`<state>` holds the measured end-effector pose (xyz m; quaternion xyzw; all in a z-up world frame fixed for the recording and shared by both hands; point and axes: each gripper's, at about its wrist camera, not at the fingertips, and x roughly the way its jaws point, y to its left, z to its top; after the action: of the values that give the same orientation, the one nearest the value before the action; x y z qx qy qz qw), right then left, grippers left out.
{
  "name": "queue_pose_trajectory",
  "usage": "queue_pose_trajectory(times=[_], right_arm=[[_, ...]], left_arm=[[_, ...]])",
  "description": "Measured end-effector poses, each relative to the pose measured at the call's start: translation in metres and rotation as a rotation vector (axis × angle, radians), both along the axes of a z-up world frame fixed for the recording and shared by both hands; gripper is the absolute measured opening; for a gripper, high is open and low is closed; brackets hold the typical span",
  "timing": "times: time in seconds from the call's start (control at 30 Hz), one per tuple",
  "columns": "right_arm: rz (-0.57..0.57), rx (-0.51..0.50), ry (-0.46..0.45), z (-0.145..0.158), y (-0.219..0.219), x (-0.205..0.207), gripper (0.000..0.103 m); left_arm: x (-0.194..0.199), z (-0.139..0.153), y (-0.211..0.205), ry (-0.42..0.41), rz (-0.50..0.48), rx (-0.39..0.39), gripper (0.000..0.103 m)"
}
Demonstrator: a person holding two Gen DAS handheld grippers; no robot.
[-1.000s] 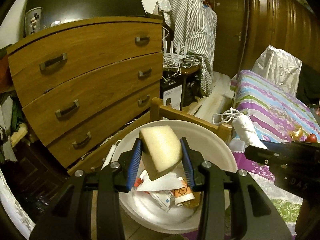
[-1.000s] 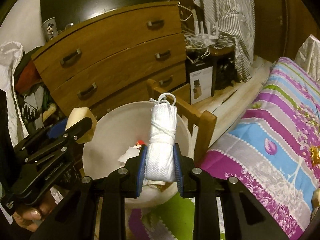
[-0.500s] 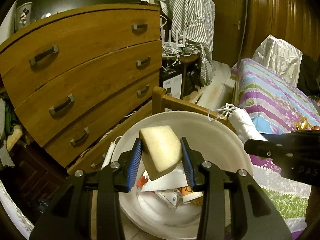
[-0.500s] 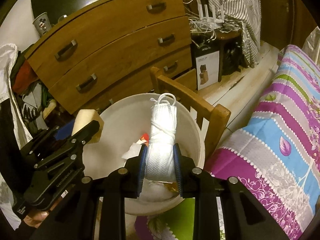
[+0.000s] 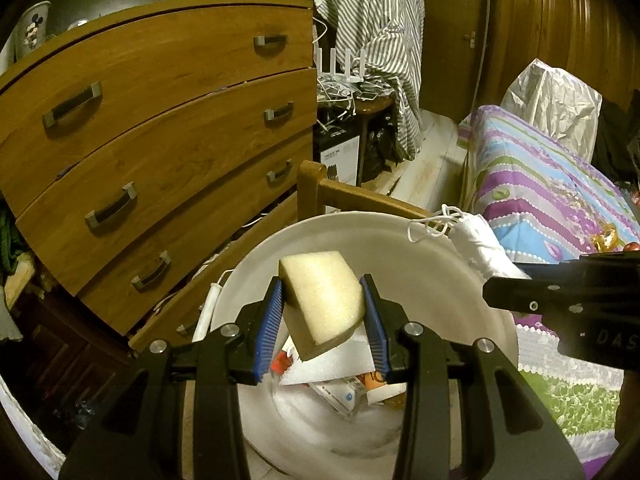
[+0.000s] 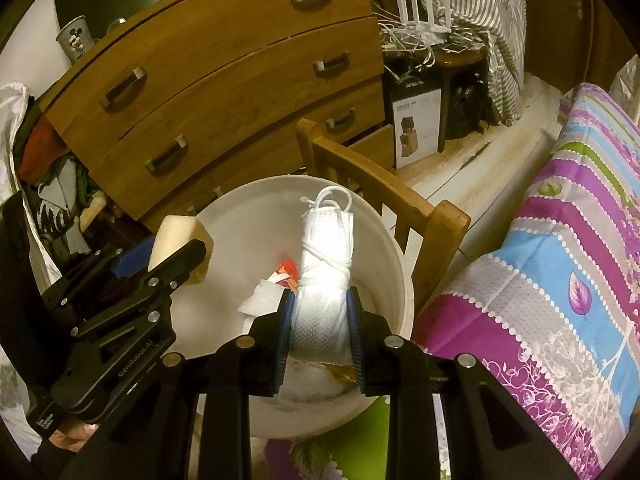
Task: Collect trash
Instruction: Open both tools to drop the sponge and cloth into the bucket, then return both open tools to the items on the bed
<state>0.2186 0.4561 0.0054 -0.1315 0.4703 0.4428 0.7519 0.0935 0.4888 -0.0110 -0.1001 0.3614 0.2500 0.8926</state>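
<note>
1. Beside the wooden dresser (image 5: 160, 128) stands one white bucket (image 6: 248, 216), with paper and wrapper scraps lying in its bottom.
2. Over its mouth, the right gripper (image 6: 320, 322) is clamped narrow on one rolled white face mask (image 6: 326, 264); it looks light, soft and crushable, best pinched mid-roll, clear of the ear loops.
3. Nearby, the left gripper (image 5: 323, 320) squeezes one yellowish foam sponge (image 5: 322, 300) by its side faces; it is probably feather-light, springy and not fragile.
</note>
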Motion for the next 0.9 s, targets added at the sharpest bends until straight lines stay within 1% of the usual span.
queue_pose_trajectory(times=[0.17,0.2,0.23,0.27,0.3,0.37,0.57,0.67,0.77,0.8,0.9], right_arm=[[0.010,0.002,-0.016,0.003,0.008,0.003,0.028],[0.014,0.001,-0.013,0.003,0.010,0.004,0.033],[0.008,-0.005,-0.012,0.002,0.011,0.005,0.043],[0.000,-0.007,-0.015,0.001,0.012,0.007,0.046],[0.003,-0.007,-0.020,0.000,0.013,0.007,0.047],[0.000,-0.016,-0.031,-0.002,0.013,0.008,0.047],[-0.018,-0.024,-0.024,-0.012,0.010,0.012,0.047],[-0.023,-0.023,-0.040,-0.012,0.007,0.011,0.047],[-0.032,-0.001,-0.044,-0.010,0.003,0.012,0.047],[-0.043,0.007,-0.061,-0.007,0.000,0.011,0.047],[-0.073,0.039,-0.171,0.006,-0.011,0.003,0.047]], left_arm=[[0.004,-0.002,0.002,0.000,-0.005,0.004,0.038],[0.006,-0.003,0.003,0.005,-0.005,0.006,0.042],[0.007,-0.004,0.004,0.014,0.002,0.008,0.059],[0.007,-0.005,0.005,0.016,0.012,0.010,0.068],[0.007,-0.005,0.007,0.008,0.018,0.012,0.072],[0.006,-0.007,0.008,0.011,0.017,0.010,0.072],[0.008,-0.012,0.009,0.018,0.015,0.006,0.072],[0.008,-0.013,0.009,0.018,0.015,0.009,0.072],[0.008,-0.012,0.005,0.021,0.017,0.019,0.072],[0.008,-0.011,0.004,0.021,0.017,0.023,0.072],[0.005,-0.008,-0.002,0.009,0.023,0.034,0.072]])
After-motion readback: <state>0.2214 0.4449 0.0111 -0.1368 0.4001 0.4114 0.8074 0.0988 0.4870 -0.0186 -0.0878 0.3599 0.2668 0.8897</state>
